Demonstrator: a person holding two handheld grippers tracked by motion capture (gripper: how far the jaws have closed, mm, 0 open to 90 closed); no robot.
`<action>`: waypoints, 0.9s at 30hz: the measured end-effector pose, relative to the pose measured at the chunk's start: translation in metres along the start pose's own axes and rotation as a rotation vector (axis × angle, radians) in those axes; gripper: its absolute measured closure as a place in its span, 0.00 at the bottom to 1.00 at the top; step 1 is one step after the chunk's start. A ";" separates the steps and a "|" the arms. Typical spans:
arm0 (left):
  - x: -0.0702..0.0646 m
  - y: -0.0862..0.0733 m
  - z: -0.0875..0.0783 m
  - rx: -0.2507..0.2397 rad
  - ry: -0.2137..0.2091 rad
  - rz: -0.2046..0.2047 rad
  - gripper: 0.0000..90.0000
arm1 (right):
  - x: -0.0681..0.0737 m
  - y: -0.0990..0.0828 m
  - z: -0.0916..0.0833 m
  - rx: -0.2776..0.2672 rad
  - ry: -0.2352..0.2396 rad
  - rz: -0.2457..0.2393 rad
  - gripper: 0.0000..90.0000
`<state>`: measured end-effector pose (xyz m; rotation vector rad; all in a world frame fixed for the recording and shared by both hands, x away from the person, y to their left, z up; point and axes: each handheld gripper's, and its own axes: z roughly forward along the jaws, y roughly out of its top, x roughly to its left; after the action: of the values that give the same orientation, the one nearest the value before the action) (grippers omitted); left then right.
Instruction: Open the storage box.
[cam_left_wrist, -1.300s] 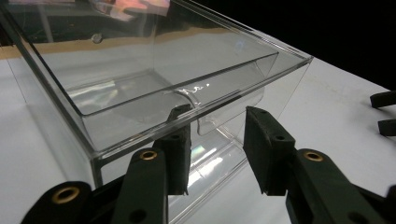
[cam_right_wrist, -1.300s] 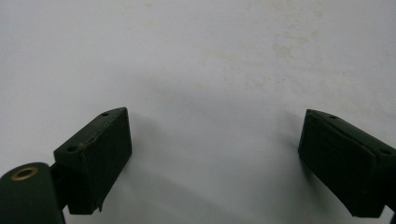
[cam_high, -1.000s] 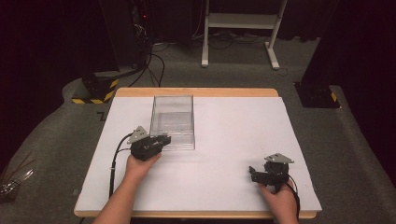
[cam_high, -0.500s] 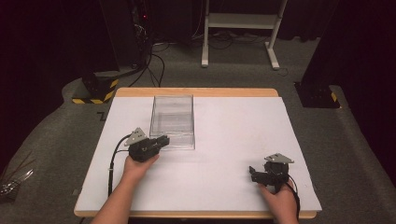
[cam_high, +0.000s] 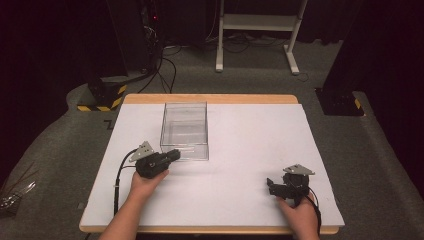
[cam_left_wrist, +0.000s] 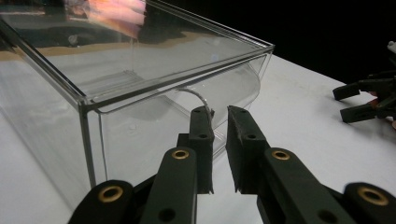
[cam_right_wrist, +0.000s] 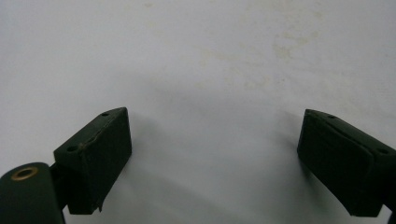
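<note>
Clear plastic box (cam_high: 184, 130) sat on the white worktop (cam_high: 250, 150), left of centre, towards the far edge, seen from the high view. Left tongs (cam_high: 172, 154) lay level at the box's near-left corner, tips right at its front wall. Right tongs (cam_high: 270, 186) rested near the near-right edge, well apart from the box, pointing left.

Left gripper view: box (cam_left_wrist: 140, 84) had a drawer front w/ a thin curved handle (cam_left_wrist: 198, 98). Left tongs (cam_left_wrist: 219, 140) had just been closing and stood narrow, w/ a slim gap left; handle's end sat at the tip of the left-hand jaw, prob. in the gap, though contact wasn't clear. Right tongs (cam_left_wrist: 345, 102) showed far off at right.

Right gripper view: right tongs (cam_right_wrist: 212, 158) stood wide apart over bare worktop (cam_right_wrist: 210, 70), nothing between.
</note>
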<state>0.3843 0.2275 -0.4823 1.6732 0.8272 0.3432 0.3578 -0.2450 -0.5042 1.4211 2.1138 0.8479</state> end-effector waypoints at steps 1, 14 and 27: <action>-0.001 0.000 -0.001 0.001 -0.002 0.000 0.90 | 0.000 0.000 0.000 0.000 0.000 -0.001 0.11; -0.006 -0.005 -0.008 -0.005 -0.024 0.015 0.91 | 0.000 0.000 0.000 0.000 0.000 0.000 0.11; -0.014 -0.010 -0.016 -0.005 -0.043 0.023 0.92 | 0.000 0.000 0.000 0.000 0.000 -0.001 0.11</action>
<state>0.3609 0.2306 -0.4841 1.6809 0.7755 0.3244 0.3578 -0.2450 -0.5043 1.4197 2.1138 0.8475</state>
